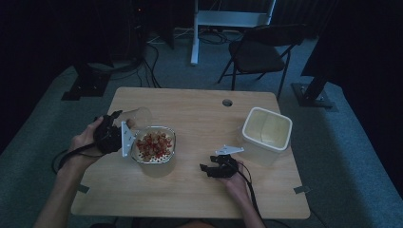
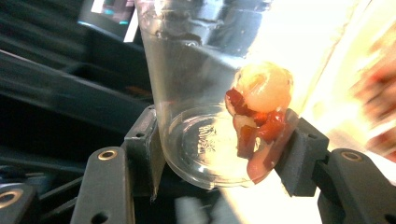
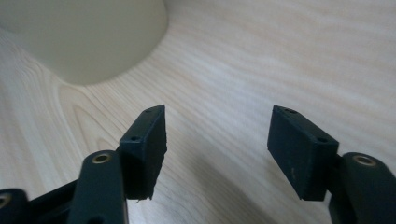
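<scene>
My left gripper (image 1: 119,121) is shut on a clear plastic cup (image 1: 138,116), tipped on its side toward a perforated bowl (image 1: 173,142) full of red and pale pieces. In the left gripper view the cup (image 2: 196,70) sits between the two jaws of the gripper (image 2: 219,144), and a clump of red and pale pieces (image 2: 259,107) clings near its base. My right gripper (image 1: 207,168) rests low over the wooden table (image 1: 199,114), left of a white square tub (image 1: 245,130). Its jaws stand apart with nothing between them (image 3: 217,135), the tub (image 3: 84,37) just beyond.
A round cable hole (image 1: 227,102) lies near the table's far edge. A black folding chair (image 1: 259,52) stands on the carpet beyond the table. Bare wood stretches between the bowl and the tub.
</scene>
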